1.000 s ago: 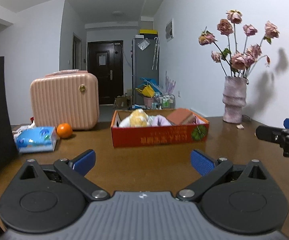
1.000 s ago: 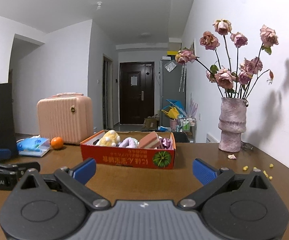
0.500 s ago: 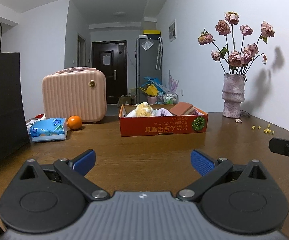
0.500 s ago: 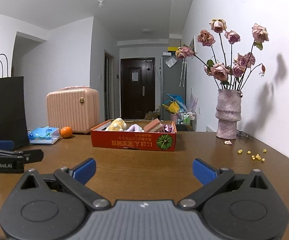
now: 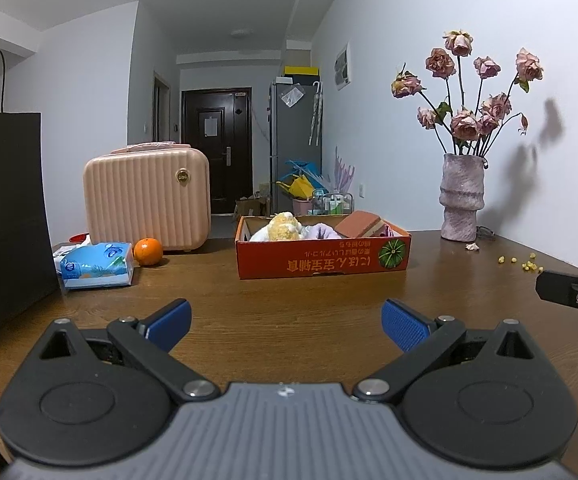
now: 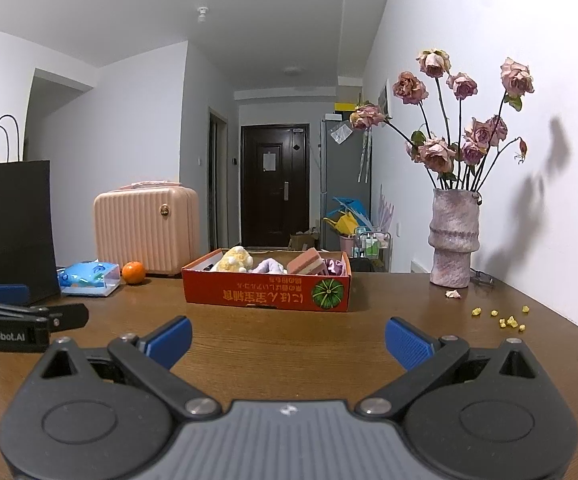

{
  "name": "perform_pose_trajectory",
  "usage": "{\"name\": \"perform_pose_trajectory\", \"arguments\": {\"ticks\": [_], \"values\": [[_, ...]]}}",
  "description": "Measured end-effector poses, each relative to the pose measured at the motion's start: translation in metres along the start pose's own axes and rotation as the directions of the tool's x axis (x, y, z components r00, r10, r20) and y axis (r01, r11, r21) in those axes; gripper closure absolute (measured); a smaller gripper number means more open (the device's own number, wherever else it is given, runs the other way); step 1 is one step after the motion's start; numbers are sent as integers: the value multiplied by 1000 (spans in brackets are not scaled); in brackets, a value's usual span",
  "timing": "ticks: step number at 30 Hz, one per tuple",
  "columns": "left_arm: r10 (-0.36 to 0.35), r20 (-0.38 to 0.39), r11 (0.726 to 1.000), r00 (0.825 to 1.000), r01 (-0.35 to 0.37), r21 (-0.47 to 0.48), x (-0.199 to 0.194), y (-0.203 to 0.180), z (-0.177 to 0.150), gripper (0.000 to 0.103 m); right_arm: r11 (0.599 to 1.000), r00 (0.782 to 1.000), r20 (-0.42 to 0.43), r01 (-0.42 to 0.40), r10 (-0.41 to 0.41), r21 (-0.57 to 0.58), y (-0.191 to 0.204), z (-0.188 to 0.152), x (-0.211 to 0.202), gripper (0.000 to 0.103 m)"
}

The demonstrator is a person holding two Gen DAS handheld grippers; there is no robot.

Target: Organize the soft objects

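Both grippers, left [image 5: 285,320] and right [image 6: 287,338], hovered spread and empty over the table [image 5: 289,300], well short of the orange box [image 5: 323,258] of soft toys.

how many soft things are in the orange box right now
4 visible in the orange box: a yellow plush at the left, a lavender plush in the middle, a pink sponge right of it, and purple fabric at the right end. More may lie hidden below the wall.

Each black claw [image 5: 285,322] has blue ribbed pads [image 5: 405,324], silver screws, a grey ridged base.
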State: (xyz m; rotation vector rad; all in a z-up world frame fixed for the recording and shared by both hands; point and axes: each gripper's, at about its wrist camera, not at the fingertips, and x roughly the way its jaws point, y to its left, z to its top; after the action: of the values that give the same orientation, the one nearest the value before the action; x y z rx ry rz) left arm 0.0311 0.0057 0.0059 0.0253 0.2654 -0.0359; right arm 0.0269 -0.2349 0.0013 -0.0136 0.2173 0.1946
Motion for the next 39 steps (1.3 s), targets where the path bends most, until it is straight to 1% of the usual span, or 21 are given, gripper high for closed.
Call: {"name": "perform_pose_trajectory", "arguments": {"ticks": [39], "values": [[2,-3,1000,1000,-2,0,-3,0,2,0,1000,1000,1,2,-2,-4,1,3,-1,0]]}}
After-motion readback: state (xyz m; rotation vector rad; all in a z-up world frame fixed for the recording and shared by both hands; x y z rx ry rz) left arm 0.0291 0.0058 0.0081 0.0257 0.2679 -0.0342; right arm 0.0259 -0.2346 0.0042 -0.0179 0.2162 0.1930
